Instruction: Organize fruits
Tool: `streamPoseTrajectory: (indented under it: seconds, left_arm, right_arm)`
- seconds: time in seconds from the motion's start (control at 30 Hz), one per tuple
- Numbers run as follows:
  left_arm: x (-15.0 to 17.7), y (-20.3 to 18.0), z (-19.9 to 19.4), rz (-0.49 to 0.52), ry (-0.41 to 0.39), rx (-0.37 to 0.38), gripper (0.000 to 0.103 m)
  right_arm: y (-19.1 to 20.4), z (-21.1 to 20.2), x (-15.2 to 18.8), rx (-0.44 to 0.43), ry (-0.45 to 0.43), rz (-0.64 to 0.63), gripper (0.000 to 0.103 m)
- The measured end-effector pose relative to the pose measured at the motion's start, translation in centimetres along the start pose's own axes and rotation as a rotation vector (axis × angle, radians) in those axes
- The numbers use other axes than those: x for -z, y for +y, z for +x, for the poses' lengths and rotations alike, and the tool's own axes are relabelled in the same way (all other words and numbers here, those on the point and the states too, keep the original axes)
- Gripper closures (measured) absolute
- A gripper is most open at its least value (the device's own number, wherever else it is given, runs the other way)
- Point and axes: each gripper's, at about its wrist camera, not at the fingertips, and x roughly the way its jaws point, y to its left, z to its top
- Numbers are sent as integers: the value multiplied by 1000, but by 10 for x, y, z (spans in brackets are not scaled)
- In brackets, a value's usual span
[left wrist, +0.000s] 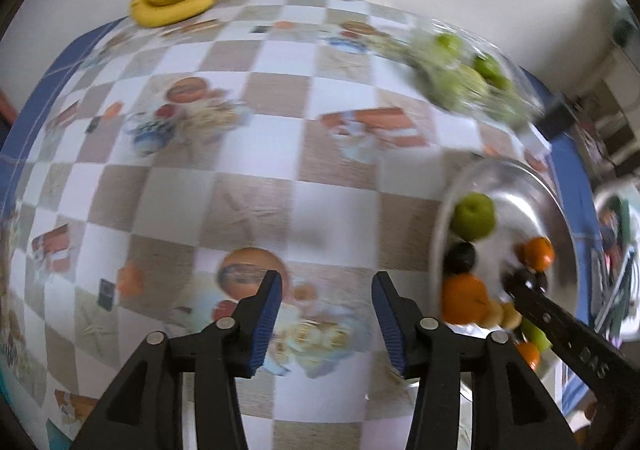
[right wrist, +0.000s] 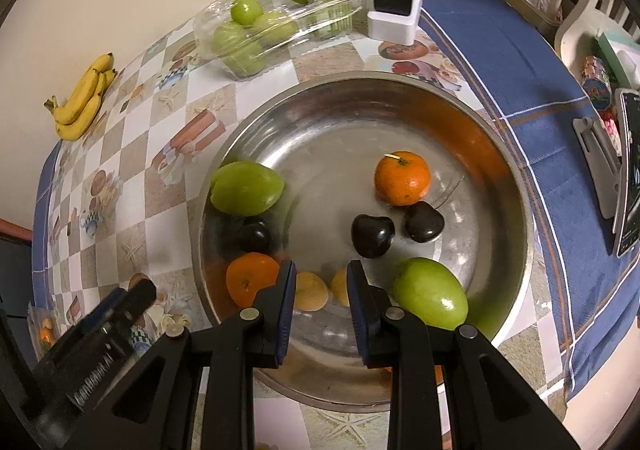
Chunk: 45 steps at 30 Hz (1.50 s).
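Currently, the left gripper (left wrist: 326, 292) points steeply down over the checkered tablecloth (left wrist: 256, 154), its jaws partly open with nothing between the blue pads. To its right in the left wrist view stands the steel bowl (left wrist: 516, 186), and the right gripper (left wrist: 520, 282) reaches into that bowl from the lower right. In the right wrist view, the right gripper (right wrist: 322, 270) hangs over the near part of the bowl (right wrist: 304, 118); its jaws stand narrow, at their closed position, and no fruit is clamped between the pads. The bowl holds two large green fruits (right wrist: 246, 188) (right wrist: 432, 292), one against the left wall and one against the near right wall, two oranges (right wrist: 402, 178) (right wrist: 250, 278), three dark plums (right wrist: 372, 236) (right wrist: 423, 221) (right wrist: 256, 236), and two small yellow fruits (right wrist: 310, 290) (right wrist: 340, 286) just ahead of the right gripper's fingertips. Two of the plums lie side by side just below the far orange; the third sits between the left green fruit and the near orange. A clear plastic package of green fruits (right wrist: 276, 26) lies on the cloth beyond the bowl, beside a black charger in a white stand (right wrist: 394, 6). A bunch of bananas (right wrist: 82, 98) rests at the far left edge of the table, well apart from the bowl. The left gripper (right wrist: 132, 302) appears at lower left, outside the bowl rim.
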Motion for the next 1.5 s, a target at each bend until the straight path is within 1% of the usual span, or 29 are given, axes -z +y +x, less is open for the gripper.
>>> streamPoseTrajectory:
  seconds: [0.1,0.13,0.17,0.2,0.23,0.27,0.3,0.37,0.47,0.5,0.6,0.67,0.73,0.87,0.97,1.13,1.27,1.33,1.4,1.5]
  left_arm:
    - [-1,9,3,-33,9,-20,48]
    - [-1,12,5,-44,13,-30,44]
    - [-1,14,6,-52,18,-44,38]
    - [-1,16,7,-59,21,-57,35]
    - [-1,18,8,-64,24,-71,30]
    - [-1,20,8,-66,28,-83,25]
    - [0,21,10,-67,32,-99,23]
    - [1,25,13,-72,39,-120,17]
    - [1,29,15,-79,42,-146,10]
    - [1,30,16,-80,42,-150,10]
    - [1,32,18,-82,41,-158,9]
    - [2,33,19,-82,41,-164,3]
    - [2,34,19,-79,39,-164,0]
    - [2,35,19,-74,35,-152,0]
    - [1,35,19,-62,31,-149,0]
    - [-3,33,14,-35,-12,-172,0]
    - [-7,32,7,-19,-53,-196,0]
    - [-5,31,3,-19,-72,-224,0]
    - [-4,33,2,-23,-66,-260,0]
    - [-1,35,2,-25,-47,-277,0]
  right_arm:
    - [3,1,1,0,2,-16,76]
    - [4,2,1,0,4,-21,75]
    - [5,2,1,0,5,-24,72]
    - [5,3,1,0,5,-28,59]
    - [6,3,1,-1,4,-33,44]
    - [7,3,2,-2,3,-39,39]
    - [8,3,2,-3,-1,-48,35]
    - [12,4,3,2,-6,-65,34]
    - [15,6,4,5,-4,-83,24]
    - [16,6,4,7,-5,-86,21]
    - [18,7,4,21,-11,-101,21]
    - [19,8,5,25,-15,-110,19]
    - [20,8,5,24,-20,-116,6]
    - [23,4,5,28,-44,-135,4]
    - [26,5,5,29,-45,-143,4]
    - [29,5,6,31,-50,-152,4]
    - [31,3,7,26,-60,-160,4]
    - [32,2,7,28,-64,-164,4]
    - [32,2,8,29,-64,-165,4]
    - [31,3,10,31,-60,-161,4]
